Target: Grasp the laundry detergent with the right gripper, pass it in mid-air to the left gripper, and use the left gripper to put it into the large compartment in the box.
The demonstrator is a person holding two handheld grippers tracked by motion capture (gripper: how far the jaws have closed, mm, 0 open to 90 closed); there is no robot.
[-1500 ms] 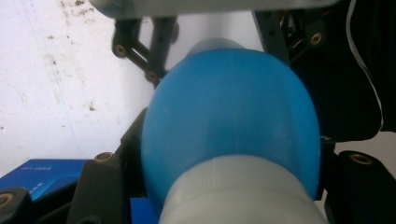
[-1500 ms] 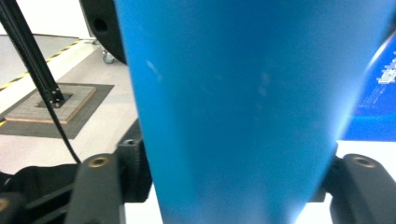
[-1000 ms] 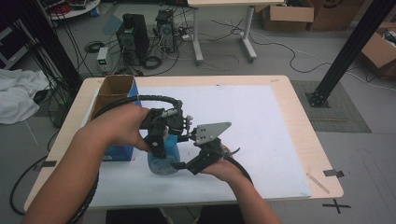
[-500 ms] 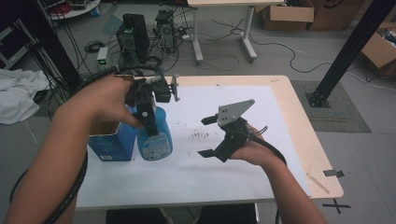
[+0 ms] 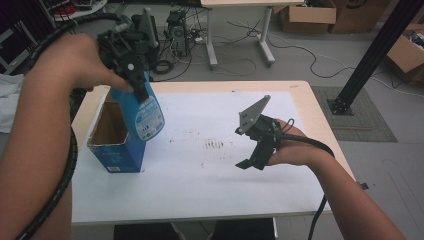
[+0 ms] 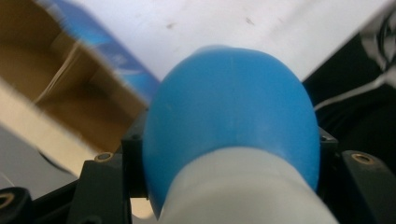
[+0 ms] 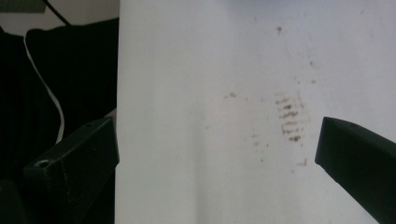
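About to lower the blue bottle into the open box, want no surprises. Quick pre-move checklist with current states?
1. Left gripper has the blue bottle clamped at its neck: ok; the left gripper view shows the jaws on either side of it.
2. Bottle lifted off the table: ok; it hangs tilted above the box.
3. Box open, flaps out of the way: ok; the opening faces up.
4. Room inside the box: cannot tell; only part of the brown interior is visible.
5. Right gripper out of the path: ok; open, holding nothing, over the white sheet well to the right of the box.
6. Bottle bottom lined up over the opening: cannot tell from this angle.
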